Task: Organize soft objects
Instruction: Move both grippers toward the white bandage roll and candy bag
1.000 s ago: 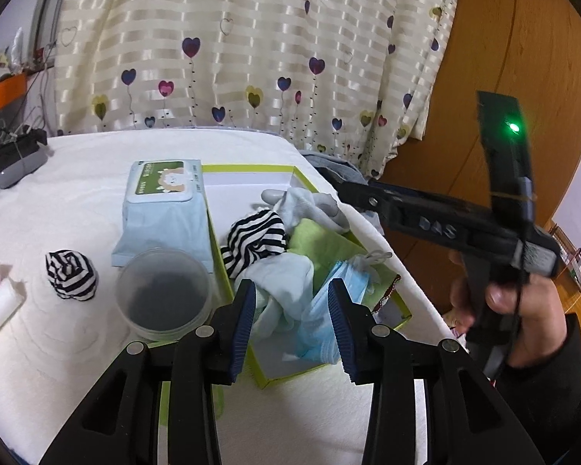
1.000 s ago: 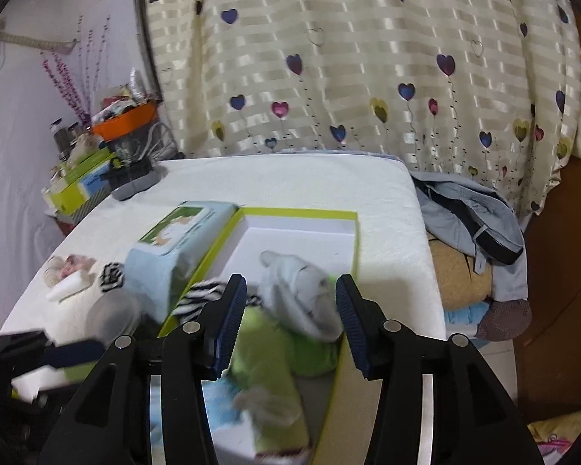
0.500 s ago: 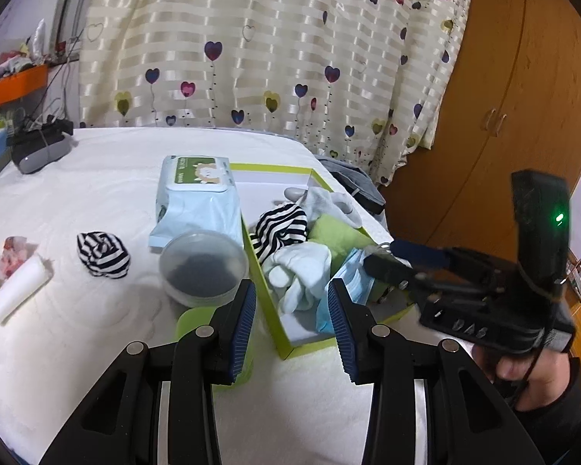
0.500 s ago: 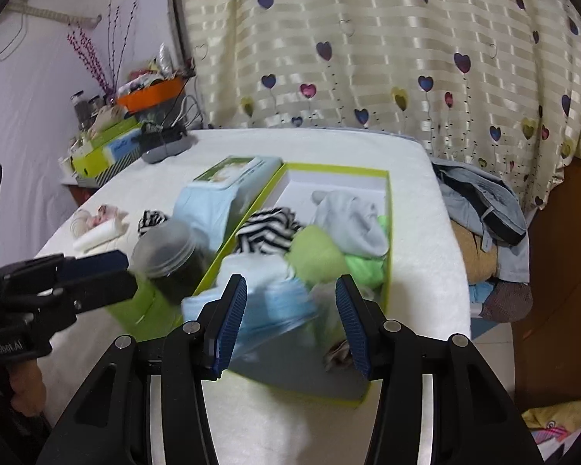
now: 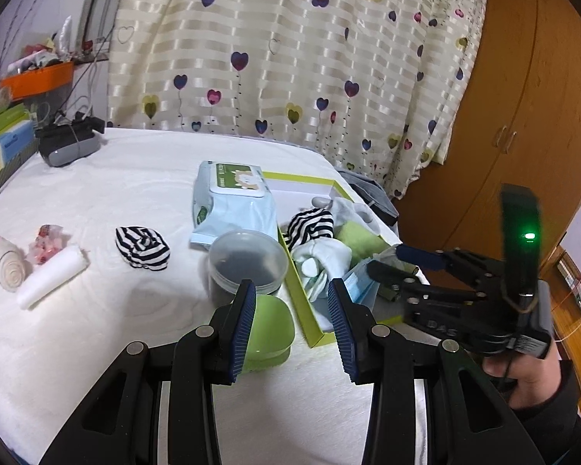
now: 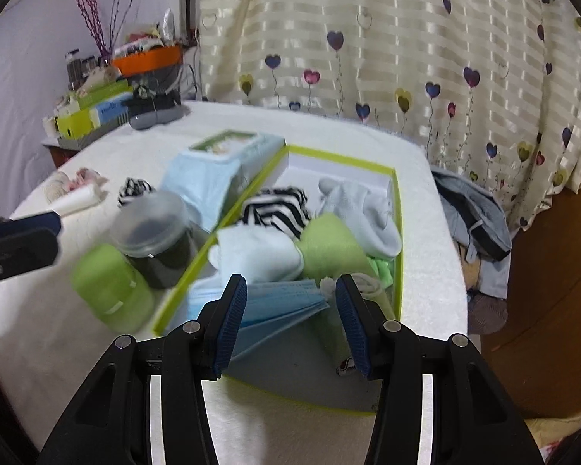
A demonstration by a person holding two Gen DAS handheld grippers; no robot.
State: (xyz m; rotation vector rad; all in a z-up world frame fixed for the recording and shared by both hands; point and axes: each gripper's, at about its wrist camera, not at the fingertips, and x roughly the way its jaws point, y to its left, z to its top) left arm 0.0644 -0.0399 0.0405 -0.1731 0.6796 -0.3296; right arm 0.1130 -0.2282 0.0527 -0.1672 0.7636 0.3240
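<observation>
White bed (image 5: 97, 193), striped sock (image 5: 142, 247) left of left tool (image 5: 291, 312)

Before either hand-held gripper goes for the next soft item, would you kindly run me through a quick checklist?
1. Left hand-held gripper empty, jaws apart: ok.
2. Right hand-held gripper empty, jaws apart: ok.
3. Striped sock on the bed, nothing on top of it: ok.
4. Green box has spare room at its far end: ok.
5. White roll still outside the box: not ok.
6. Masks fully inside the box: cannot tell.
</observation>
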